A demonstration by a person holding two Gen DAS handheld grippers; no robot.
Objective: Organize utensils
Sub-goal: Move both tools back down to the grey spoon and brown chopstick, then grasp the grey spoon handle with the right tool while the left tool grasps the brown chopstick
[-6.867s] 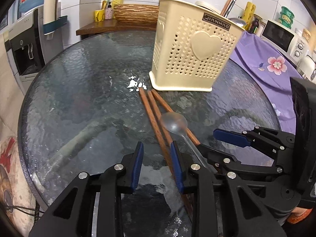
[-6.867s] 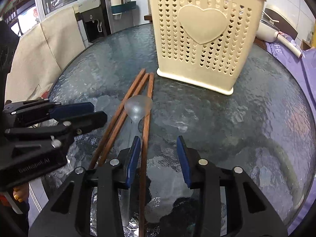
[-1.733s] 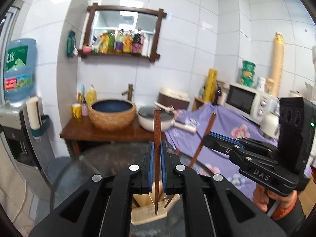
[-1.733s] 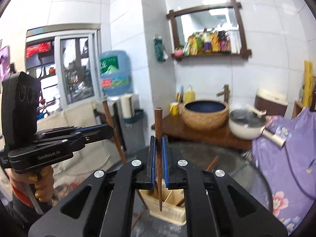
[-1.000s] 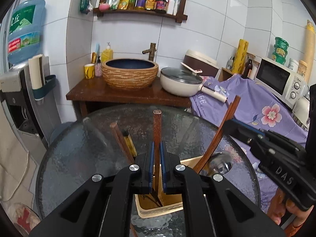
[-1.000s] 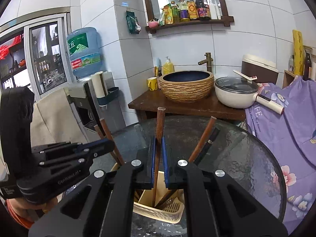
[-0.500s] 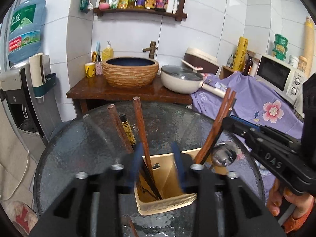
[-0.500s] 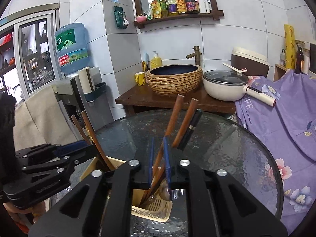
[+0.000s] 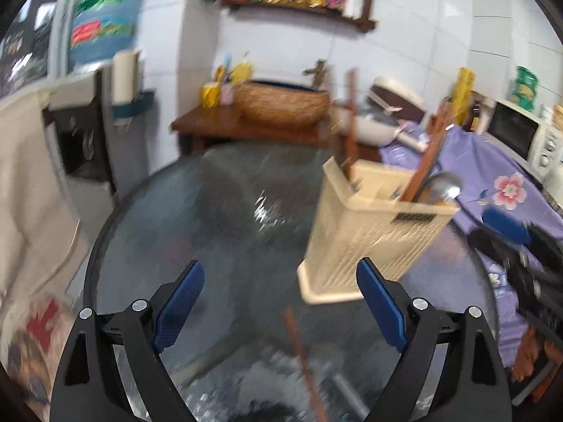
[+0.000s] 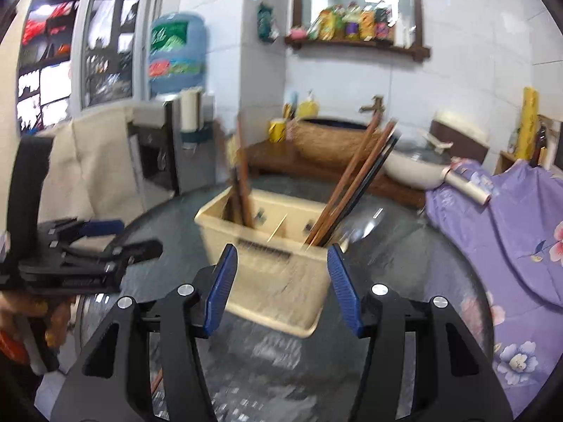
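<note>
The cream perforated utensil holder (image 9: 373, 239) stands on the round glass table (image 9: 176, 218). Brown chopsticks (image 9: 429, 154) and a metal spoon (image 9: 441, 186) stand in it. One more chopstick (image 9: 302, 348) and a spoon handle (image 9: 337, 379) lie on the glass close to me, blurred. My left gripper (image 9: 278, 281) hovers low before the holder, its jaws opening and empty. My right gripper (image 10: 281, 274) faces the holder (image 10: 267, 263) from the other side, jaws opening, nothing between the pads. Chopsticks (image 10: 355, 183) lean in the right compartment, others (image 10: 241, 183) in the left.
Behind the table a wooden stand (image 9: 246, 126) carries a woven basin (image 9: 281, 105) and a white pan (image 10: 415, 168). A purple flowered cloth (image 10: 510, 232) covers furniture on the right. A water dispenser (image 10: 158, 161) stands at the left. The left gripper (image 10: 102, 242) shows in the right wrist view.
Both grippers let go of their chopsticks, which now stand in the holder. Both opened wide and dropped back and down, away from above the holder.
</note>
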